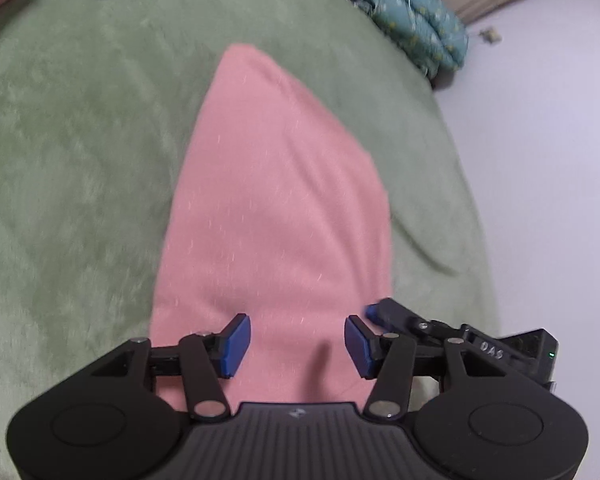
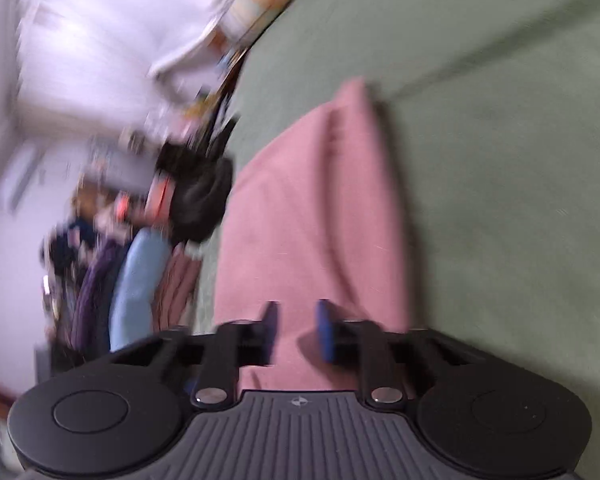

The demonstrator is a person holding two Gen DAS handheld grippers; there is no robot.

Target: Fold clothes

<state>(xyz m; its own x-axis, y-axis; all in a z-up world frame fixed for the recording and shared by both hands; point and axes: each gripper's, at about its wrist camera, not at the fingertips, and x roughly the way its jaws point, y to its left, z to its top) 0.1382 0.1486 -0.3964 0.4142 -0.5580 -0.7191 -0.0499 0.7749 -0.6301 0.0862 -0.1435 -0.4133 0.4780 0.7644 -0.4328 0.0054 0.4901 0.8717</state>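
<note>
A wide sage-green plush blanket covers the bed, and on it lies the task's garment, a pink soft knit cloth already folded into a long narrow panel, its far end tapering toward the blanket's edge. Beyond the bed a teal patterned quilt bundle sits against the pale wall. In the right wrist view, which is badly smeared, a heap of dark, blue and striped clothes appears to wait beside the bed.

The black left gripper hovers over the near end of the pink cloth, its blue-padded fingers spread apart with nothing between them. The black right gripper also hangs over the cloth; its fingers stand narrowly apart, and no fabric looks pinched between them. Part of it reaches into the left wrist view from the side.

The cloth looks light, limp and slightly fuzzy, likely to sag and drag on the plush. Its two near corners seem the best places to take hold. On the right gripper's housing the white letters "DAS" can be read.
</note>
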